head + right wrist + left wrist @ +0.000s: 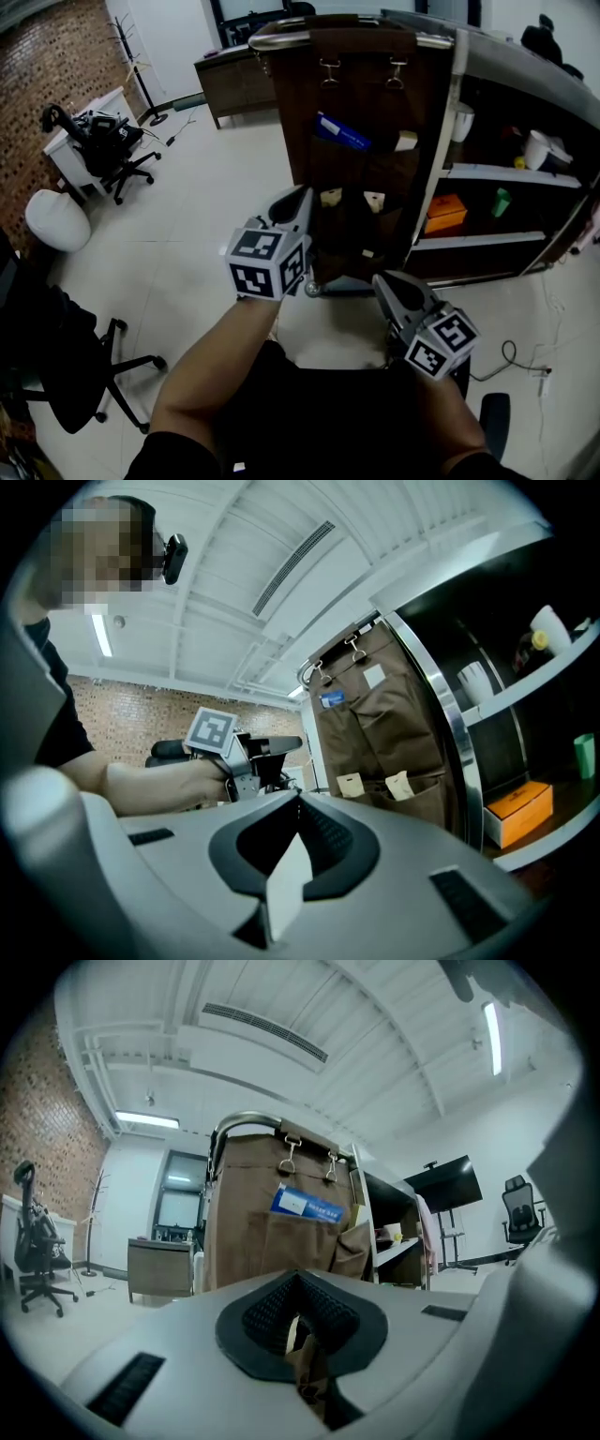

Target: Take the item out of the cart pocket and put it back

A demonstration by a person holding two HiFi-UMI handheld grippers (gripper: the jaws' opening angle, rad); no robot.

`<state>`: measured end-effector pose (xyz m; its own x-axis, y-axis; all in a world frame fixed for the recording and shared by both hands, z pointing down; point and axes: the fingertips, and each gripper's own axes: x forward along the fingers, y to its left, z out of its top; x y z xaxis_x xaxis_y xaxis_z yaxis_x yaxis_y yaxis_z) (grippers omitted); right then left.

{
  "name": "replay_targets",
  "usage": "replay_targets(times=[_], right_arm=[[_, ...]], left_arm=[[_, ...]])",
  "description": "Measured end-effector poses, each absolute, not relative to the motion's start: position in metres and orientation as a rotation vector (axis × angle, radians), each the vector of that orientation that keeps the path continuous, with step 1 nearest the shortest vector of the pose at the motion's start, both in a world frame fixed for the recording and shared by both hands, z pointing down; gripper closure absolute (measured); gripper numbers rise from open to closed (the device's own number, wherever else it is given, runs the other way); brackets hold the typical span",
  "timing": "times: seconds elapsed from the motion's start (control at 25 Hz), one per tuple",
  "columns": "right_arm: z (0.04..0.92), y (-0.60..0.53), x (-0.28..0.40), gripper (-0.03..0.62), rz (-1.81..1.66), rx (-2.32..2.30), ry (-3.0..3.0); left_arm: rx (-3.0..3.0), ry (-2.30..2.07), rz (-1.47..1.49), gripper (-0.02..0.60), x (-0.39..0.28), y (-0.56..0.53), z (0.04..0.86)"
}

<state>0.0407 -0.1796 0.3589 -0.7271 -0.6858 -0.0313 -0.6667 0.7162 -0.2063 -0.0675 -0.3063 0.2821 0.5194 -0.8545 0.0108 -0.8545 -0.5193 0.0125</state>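
Note:
A brown fabric organizer (361,103) hangs by clips from the cart's handle bar (281,37). A blue flat pack (342,132) sticks out of its upper pocket, with a cream item (405,141) beside it. Two cream tags (330,197) sit in the lower pockets. My left gripper (302,193) is shut and holds nothing; it points at the organizer's lower left, a short way from it. My right gripper (381,279) is lower and to the right, also shut and holding nothing. The blue pack (307,1205) lies straight ahead in the left gripper view, and the blue pack (332,699) shows small in the right gripper view.
The cart's side shelves (506,175) hold an orange box (444,213), a green cup (502,202) and white containers. Office chairs (112,155) and a white stool (56,218) stand on the left. A cable (511,361) lies on the floor at the right.

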Motion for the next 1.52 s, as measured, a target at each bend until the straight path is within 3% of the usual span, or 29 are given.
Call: replay_targets(times=[0.28,0.72,1.52], right_arm=[[0.336,-0.167,0.041,0.577,-0.244,-1.07,2.782],[0.317,-0.146,0.031,0.579,-0.201,-1.026,2.79],[0.351,-0.151,0.025,0.58,-0.234,-1.117,2.835]], left_arm=[[2.802,-1.508,-0.07,0.581,-0.071,-0.245,0.254],[2.766,-1.484,-0.063,0.581,-0.061,-0.152,0.292],[2.743,-1.49,-0.018,0.581,-0.068,-0.162,0.364]])
